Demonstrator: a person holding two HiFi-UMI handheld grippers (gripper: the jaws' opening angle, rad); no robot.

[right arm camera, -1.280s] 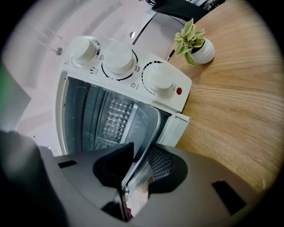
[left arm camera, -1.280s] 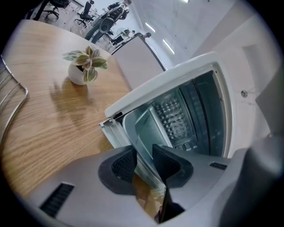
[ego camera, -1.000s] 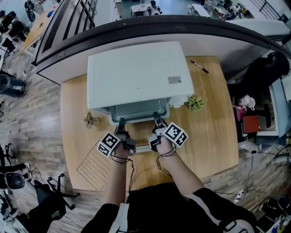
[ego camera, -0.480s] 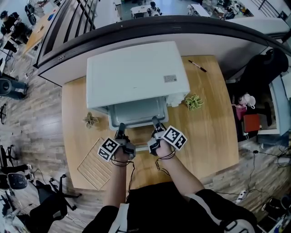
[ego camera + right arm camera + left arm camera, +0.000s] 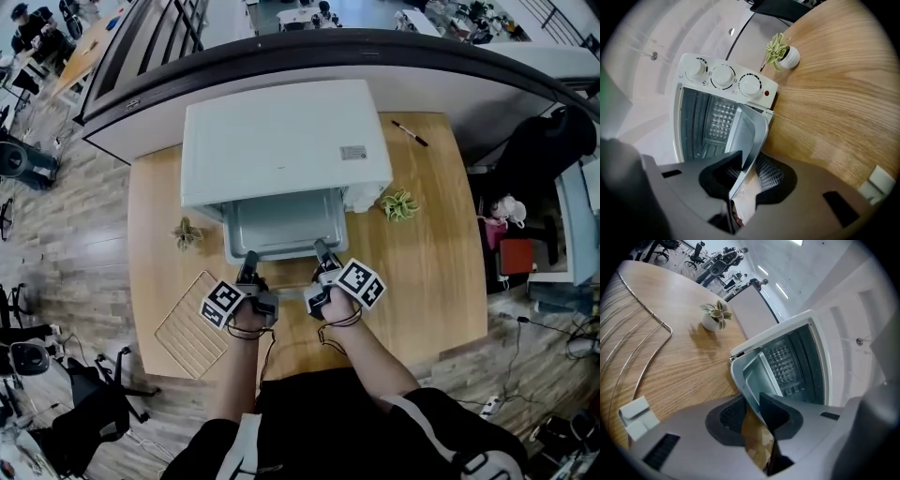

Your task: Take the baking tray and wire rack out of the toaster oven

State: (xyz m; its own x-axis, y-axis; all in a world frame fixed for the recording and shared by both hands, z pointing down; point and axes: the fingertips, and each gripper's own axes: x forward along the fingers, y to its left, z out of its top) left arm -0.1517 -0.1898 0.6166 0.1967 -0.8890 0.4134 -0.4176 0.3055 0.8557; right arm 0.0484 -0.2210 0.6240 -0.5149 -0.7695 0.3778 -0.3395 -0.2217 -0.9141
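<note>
The white toaster oven (image 5: pixel 281 141) stands open on the wooden table. A grey baking tray (image 5: pixel 281 225) sticks partway out of its mouth. My left gripper (image 5: pixel 249 259) grips the tray's front rim near the left corner. Its jaws have just been closing on that rim, which sits between the pads (image 5: pixel 771 413). My right gripper (image 5: pixel 321 250) is shut on the same rim near the right corner. In the right gripper view the tray (image 5: pixel 751 133) runs edge-on between the jaws. The wire rack (image 5: pixel 192 323) lies flat on the table to the left, also at the edge of the left gripper view as the wire rack (image 5: pixel 628 338).
Small potted plants stand on either side of the oven, a plant (image 5: pixel 186 232) on the left and a plant (image 5: pixel 400 204) on the right. A pen (image 5: pixel 411 137) lies at the back right. The oven's knobs (image 5: pixel 723 75) face the right gripper. The table edge (image 5: pixel 309 361) is near the person.
Both grippers have drawn back toward the person with the tray, and more of the tray now shows outside the oven.
</note>
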